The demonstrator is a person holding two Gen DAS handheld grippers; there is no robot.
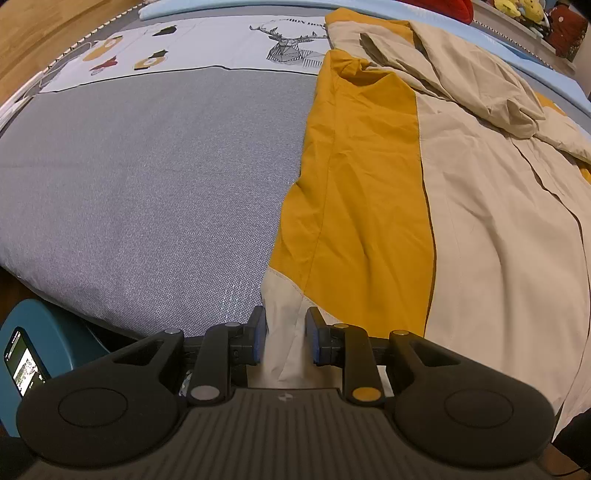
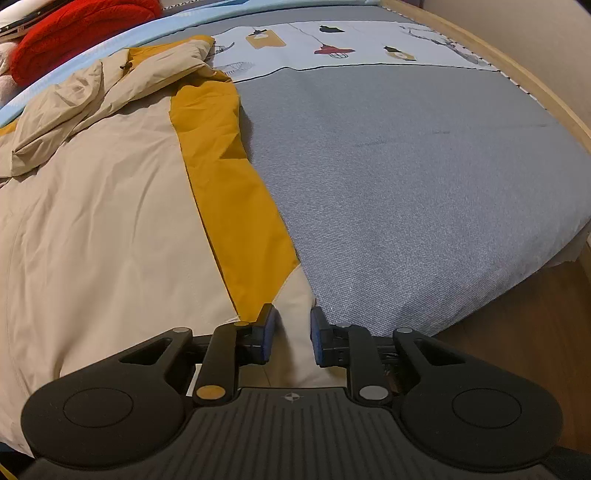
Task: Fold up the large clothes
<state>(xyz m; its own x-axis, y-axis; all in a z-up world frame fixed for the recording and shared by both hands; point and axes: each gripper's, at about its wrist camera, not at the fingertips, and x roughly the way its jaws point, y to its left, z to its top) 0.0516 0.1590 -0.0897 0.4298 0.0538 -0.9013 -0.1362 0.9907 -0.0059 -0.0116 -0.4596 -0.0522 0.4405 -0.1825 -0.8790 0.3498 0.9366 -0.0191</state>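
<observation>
Jacket [image 1: 480, 221], beige with mustard-yellow side panels, lies spread flat on the bed [image 1: 147, 184], collar end away from the cameras, hem at the near edge. Sleeve and hood cloth bunched up at the far end. Bed cover grey, with a white printed band across the far part showing a deer drawing and small hanging lamps. Left gripper [image 1: 286, 338]: fingers [image 1: 258, 338] only partly open, a beige corner of the hem running between the blue pads; the cloth lies against the left pad, but whether both pads pinch it cannot be told. Right gripper [image 2: 292, 338]: fingers [image 2: 269, 338] likewise narrowly parted, the opposite beige hem corner between them, a gap visible on each side; grip uncertain. Both grippers point steeply down at the near bed edge. Red cushion [image 2: 74, 33] beyond the jacket's far end. Phone [image 1: 24, 360] with lit screen on a teal object [image 1: 55, 332] beside the bed, low left in the left wrist view. Wooden floor [image 2: 517, 350] beside the bed.
</observation>
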